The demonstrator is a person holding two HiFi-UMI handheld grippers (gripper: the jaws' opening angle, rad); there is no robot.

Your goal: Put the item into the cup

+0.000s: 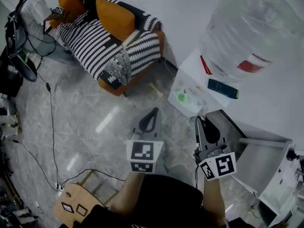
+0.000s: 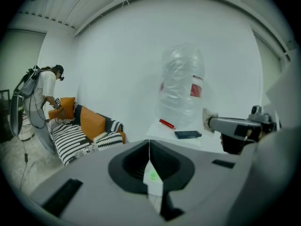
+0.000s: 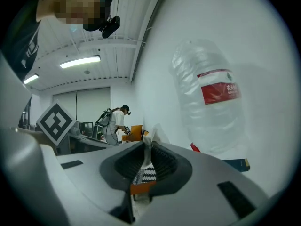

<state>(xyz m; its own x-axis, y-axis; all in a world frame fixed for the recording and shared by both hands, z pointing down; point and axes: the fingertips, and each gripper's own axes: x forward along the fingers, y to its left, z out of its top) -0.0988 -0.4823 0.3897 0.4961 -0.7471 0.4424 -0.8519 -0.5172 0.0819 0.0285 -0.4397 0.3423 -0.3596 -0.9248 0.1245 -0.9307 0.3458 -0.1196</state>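
A small clear cup with green in its bottom stands on a low white table ahead of me. It also shows as a green spot through the slit under the left jaws. My right gripper is shut on a white crumpled scrap, which pokes out past the jaw tips. In the left gripper view that scrap sits at the right gripper's tip. My left gripper hangs beside it over the floor, jaws shut with nothing between them. Both grippers are short of the table.
A big water bottle stands at the back of the table, with a red pen and a dark box. A striped sofa and a person are far left. A grey cabinet is right, a wooden stool below.
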